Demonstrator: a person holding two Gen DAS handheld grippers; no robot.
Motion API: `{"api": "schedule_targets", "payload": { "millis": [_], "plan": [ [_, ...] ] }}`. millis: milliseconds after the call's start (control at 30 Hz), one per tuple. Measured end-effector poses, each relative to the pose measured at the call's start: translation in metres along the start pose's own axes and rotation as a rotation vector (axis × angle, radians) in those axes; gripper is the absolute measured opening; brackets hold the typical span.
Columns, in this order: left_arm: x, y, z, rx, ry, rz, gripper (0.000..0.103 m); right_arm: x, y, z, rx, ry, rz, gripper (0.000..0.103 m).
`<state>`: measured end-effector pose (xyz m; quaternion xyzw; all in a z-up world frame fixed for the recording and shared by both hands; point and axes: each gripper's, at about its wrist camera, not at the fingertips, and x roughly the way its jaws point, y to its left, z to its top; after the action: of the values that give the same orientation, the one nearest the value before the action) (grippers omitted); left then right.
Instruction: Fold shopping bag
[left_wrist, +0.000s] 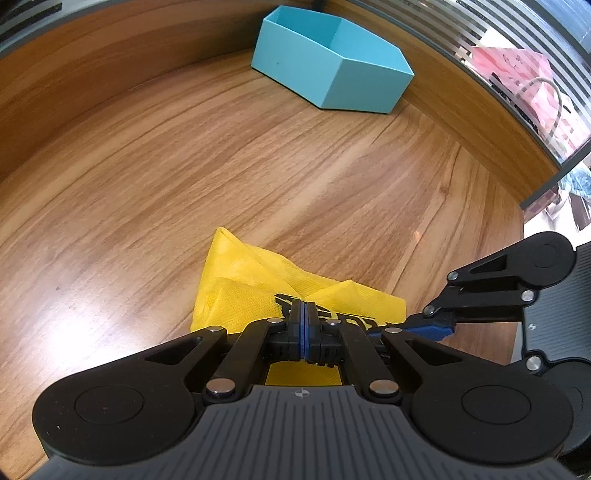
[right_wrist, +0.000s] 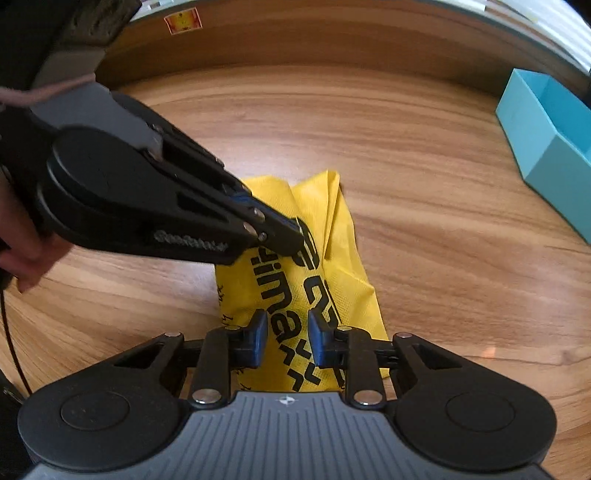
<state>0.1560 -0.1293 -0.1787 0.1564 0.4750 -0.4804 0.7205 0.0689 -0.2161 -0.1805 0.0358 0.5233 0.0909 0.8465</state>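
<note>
So the yellow shopping bag (right_wrist: 295, 280) is lying on the wooden counter (left_wrist: 258, 177), already bunched into a lumpy, roughly folded wad with black lettering running across the top layer. Its far end comes to a crumpled point, and the long side edges are creased and uneven, not lined up at all.

The left gripper (left_wrist: 305, 321) has its jaws pressed together with the tips down on the printed part of the bag; from the other camera it comes in at a slant from the left, and whether any cloth is actually caught between them I can't tell. A hand (right_wrist: 26, 258) is wrapped around its handle at the edge of that view.

The right gripper (right_wrist: 286, 336) hangs over the near end of the bag with its jaws partly spread, blue pads on either side of the lettering and nothing pinched between them. The bag fabric there just shows through the gap.

Plenty of bare counter around the bag: wide open wood to the left and beyond it. The only other thing on it is a light blue box (left_wrist: 328, 62), open-topped, sitting well apart toward the back edge. Behind that edge there's a striped glass panel (left_wrist: 517, 55) with a pink bag (left_wrist: 517, 74) showing through it.
</note>
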Motion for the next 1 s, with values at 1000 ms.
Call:
{"api": "schedule_targets", "payload": {
  "millis": [1000],
  "plan": [
    [-0.01,0.023,-0.008,-0.058,0.005,0.108,0.007,0.005,-0.016,-0.007,0.034,-0.001,0.052,0.03]
  ]
}}
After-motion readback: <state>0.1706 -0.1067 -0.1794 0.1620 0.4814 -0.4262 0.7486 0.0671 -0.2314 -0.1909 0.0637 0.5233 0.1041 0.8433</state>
